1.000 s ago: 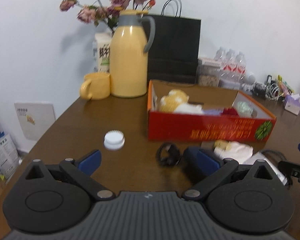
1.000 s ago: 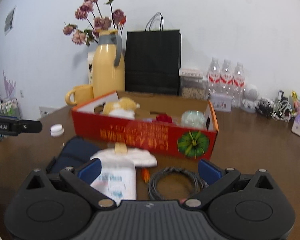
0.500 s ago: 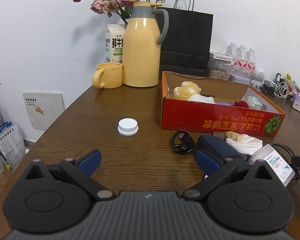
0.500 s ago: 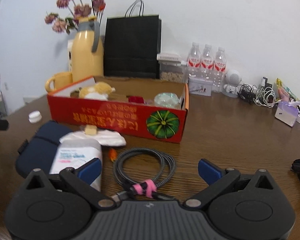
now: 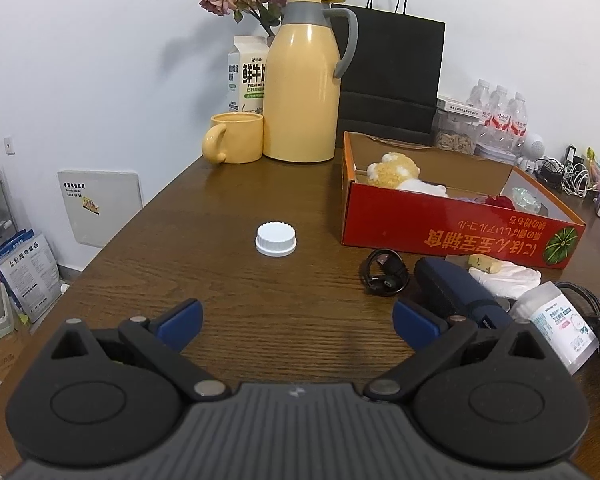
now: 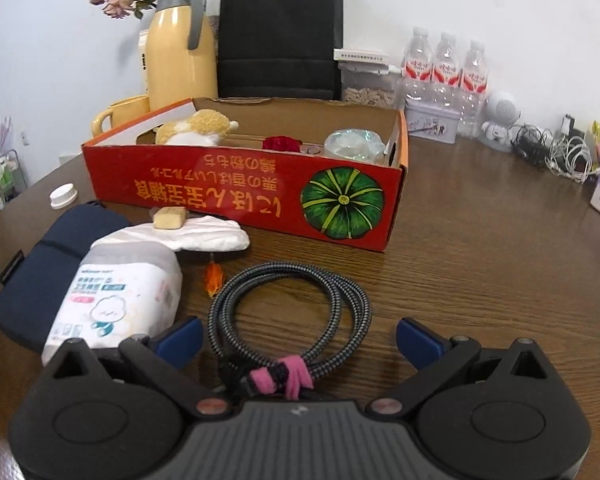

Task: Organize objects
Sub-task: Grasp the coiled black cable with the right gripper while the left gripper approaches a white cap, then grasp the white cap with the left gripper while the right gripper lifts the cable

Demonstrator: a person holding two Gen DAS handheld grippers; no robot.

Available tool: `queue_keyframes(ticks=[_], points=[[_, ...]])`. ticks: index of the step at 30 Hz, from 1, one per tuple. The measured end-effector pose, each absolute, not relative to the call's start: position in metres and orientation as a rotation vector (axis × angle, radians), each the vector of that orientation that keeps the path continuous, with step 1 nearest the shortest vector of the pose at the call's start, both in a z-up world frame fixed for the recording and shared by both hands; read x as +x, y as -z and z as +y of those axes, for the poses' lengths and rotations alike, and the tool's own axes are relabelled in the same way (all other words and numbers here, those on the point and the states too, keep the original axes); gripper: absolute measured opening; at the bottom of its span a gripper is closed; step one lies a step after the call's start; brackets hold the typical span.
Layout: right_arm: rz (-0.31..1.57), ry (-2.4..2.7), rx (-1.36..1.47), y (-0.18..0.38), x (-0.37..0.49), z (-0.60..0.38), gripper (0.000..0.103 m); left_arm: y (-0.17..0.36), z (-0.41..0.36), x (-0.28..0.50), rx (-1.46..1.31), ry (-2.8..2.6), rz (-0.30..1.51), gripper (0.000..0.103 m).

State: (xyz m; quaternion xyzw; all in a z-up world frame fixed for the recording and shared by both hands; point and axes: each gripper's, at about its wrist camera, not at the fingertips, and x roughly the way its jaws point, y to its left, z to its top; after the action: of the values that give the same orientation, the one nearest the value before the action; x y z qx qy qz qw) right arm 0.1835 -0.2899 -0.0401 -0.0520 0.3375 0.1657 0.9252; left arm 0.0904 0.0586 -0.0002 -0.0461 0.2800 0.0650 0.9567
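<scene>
Wood-grain bench [image 5: 228, 216], red box [image 6: 236, 188] at far centre. Right gripper [image 6: 299, 338] fingers wide, straddling coiled cable [image 6: 290, 308]: approach step, closing comes next. Left gripper [image 5: 296, 322] fingers wide, empty; white cap [image 5: 276, 239] ahead, well apart.

White wall [image 5: 100, 60], brown wooden table [image 5: 228, 280]
</scene>
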Motion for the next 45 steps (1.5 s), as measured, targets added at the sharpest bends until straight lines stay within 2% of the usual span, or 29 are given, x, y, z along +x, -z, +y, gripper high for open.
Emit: queue_keyframes(ticks=[23,24,26,37,45], points=[[0.689,-0.362,-0.064,0.045,0.193,-0.297,0.103,0.007,0.061,0.091,-0.104,-0.137,0.595,0.103],[0.688,-0.367,-0.062,0.045,0.193,-0.297,0.102,0.007,0.061,0.091,-0.104,-0.137,0.595,0.103],[0.674,-0.384,-0.058,0.044,0.191,-0.297,0.09,0.008,0.062,0.092,-0.105,-0.139,0.596,0.103],[0.539,-0.344,-0.085,0.032,0.166,-0.289,0.084,0.01,0.065,0.104,-0.091,-0.153,0.6,0.103],[0.444,-0.292,-0.037,0.025,0.156,-0.295,0.084,0.002,0.076,0.147,-0.044,-0.185,0.599,0.103]])
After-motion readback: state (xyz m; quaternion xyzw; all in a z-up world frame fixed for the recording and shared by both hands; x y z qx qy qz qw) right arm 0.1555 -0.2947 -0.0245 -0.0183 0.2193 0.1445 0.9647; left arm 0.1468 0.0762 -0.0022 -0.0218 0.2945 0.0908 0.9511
